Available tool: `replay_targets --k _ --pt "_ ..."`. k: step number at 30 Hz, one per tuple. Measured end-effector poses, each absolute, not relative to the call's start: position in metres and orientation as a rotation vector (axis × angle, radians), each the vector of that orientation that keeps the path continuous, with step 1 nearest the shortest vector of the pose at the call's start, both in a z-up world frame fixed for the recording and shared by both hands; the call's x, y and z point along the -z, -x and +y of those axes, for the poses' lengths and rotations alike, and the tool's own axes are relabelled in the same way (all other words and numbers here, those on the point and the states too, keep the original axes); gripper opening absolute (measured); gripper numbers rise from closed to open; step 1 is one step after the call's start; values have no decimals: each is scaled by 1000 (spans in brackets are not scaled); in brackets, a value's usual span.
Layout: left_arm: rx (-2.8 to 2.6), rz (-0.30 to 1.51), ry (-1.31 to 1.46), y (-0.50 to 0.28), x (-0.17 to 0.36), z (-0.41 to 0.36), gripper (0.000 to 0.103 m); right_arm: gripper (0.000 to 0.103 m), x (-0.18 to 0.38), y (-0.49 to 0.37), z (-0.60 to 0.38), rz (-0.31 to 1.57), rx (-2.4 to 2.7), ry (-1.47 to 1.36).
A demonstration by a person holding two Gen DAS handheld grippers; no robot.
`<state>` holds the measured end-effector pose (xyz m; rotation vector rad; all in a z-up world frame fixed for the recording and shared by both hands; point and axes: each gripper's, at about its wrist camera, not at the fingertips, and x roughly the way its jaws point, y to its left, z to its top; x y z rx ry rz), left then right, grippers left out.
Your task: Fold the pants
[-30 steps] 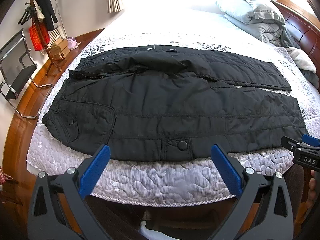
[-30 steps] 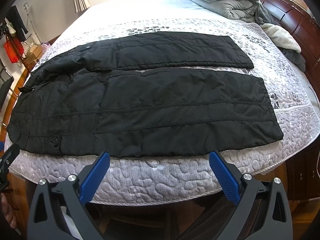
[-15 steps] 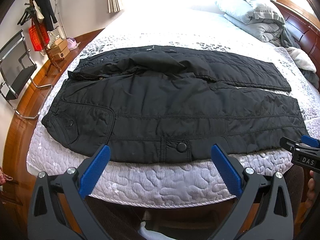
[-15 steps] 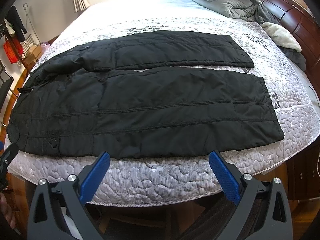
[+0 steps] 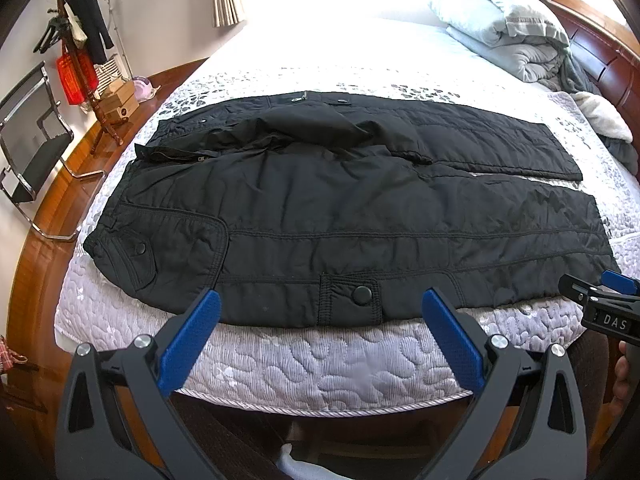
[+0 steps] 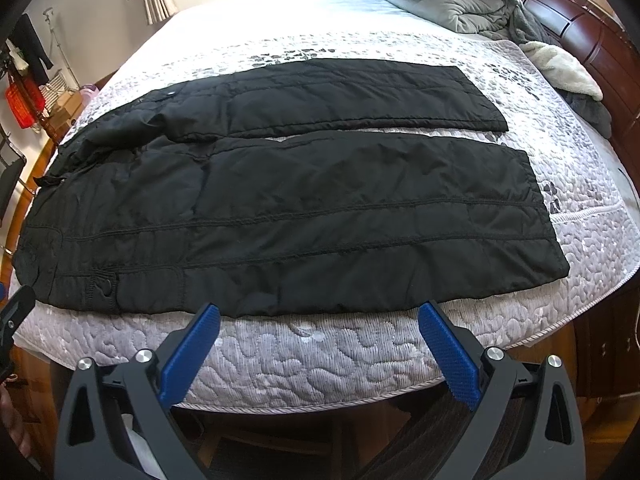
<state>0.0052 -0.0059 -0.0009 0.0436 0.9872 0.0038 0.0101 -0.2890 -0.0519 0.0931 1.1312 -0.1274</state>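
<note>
The black pants (image 5: 340,208) lie flat across the bed (image 5: 320,356), waist to the left, both legs running right, the far leg slightly apart from the near one. The left claw (image 5: 320,312) hangs wide open just off the near hem by the snap button (image 5: 362,294). The right claw (image 6: 318,324) gapes wide too, near the lower leg's edge, touching nothing.

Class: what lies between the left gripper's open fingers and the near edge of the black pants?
Left wrist view: only bare quilted mattress cover separates the left gripper from the pants.
</note>
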Motion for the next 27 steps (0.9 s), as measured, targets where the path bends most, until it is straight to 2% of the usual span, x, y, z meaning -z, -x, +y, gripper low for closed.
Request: replay_targets --k 18,27 --pt "0 1008 -43 -11 7 -8 100 99 59 -14 -290 1145 118 -99" --pt "34 1062 -11 -61 15 -9 100 99 45 -68 -305 1101 -20 -101"
